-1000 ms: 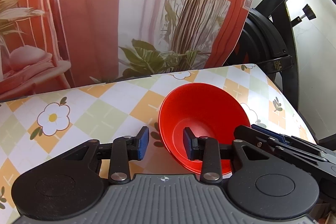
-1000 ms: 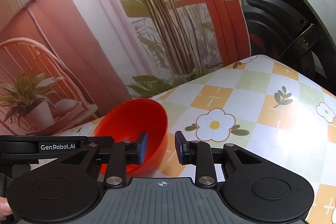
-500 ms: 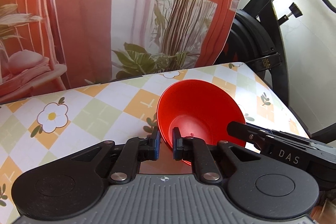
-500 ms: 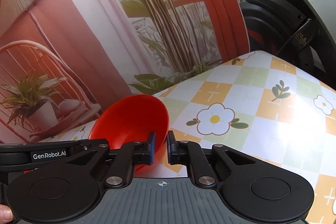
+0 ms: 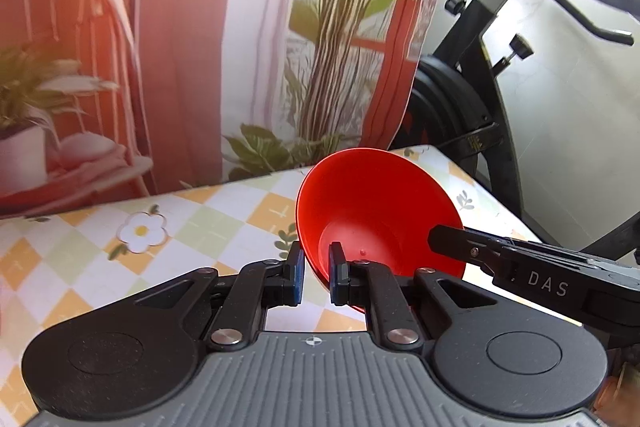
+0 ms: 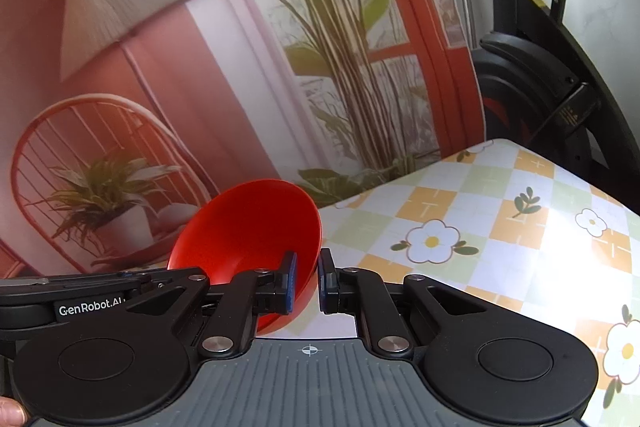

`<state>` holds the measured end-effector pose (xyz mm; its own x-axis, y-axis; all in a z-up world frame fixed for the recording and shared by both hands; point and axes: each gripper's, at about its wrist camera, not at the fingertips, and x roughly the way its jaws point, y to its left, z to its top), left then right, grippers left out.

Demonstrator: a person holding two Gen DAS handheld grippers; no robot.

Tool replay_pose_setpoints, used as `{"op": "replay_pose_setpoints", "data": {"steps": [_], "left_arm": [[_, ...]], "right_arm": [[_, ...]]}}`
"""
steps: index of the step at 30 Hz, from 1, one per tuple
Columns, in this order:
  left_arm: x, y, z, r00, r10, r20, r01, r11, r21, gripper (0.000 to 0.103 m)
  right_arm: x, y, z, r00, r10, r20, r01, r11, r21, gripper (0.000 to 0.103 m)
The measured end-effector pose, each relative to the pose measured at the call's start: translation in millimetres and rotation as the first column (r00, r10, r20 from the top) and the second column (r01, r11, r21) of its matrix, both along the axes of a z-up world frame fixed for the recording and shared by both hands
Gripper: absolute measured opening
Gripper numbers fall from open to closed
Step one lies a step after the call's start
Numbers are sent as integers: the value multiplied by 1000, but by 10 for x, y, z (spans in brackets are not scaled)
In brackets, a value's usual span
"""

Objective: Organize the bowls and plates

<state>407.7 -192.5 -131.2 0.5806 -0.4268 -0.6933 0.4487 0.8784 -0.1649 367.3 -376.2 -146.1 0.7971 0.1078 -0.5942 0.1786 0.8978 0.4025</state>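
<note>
A red bowl (image 5: 380,211) hangs tilted above the flowered table (image 5: 200,227). My left gripper (image 5: 316,267) is shut on the bowl's near left rim, one blue pad inside the wall and one outside. From the right side my other gripper's black body (image 5: 520,267) reaches to the opposite rim. In the right wrist view the same red bowl (image 6: 248,227) sits at lower left, and my right gripper (image 6: 306,277) is shut on its right rim. The left gripper's body (image 6: 80,299) shows at the left edge there.
A printed fabric backdrop (image 5: 240,47) with plants and a chair hangs behind the table. A black exercise bike (image 5: 460,99) stands past the table's right end. The checked tablecloth (image 6: 500,227) stretches to the right. A fingertip (image 6: 8,415) shows at the bottom left.
Both grippers went from open around the bowl's rim to shut on it. The bowl has since risen off the table and tilted, and the views have swung upward.
</note>
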Motion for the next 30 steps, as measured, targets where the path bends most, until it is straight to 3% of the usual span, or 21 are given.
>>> {"op": "replay_pose_setpoints", "data": {"steps": [13, 21, 30], "left_arm": [[-580, 767, 454, 996, 75, 50, -75, 997, -7, 13], [-881, 1237, 529, 992, 109, 66, -111, 994, 21, 13], [-1109, 1662, 423, 991, 131, 26, -132, 991, 35, 13]], "right_arm": [[-321, 740, 395, 992, 103, 70, -104, 995, 9, 10], [-534, 1206, 371, 984, 162, 75, -166, 985, 47, 10], [-730, 1671, 167, 977, 213, 28, -214, 974, 79, 10]]}}
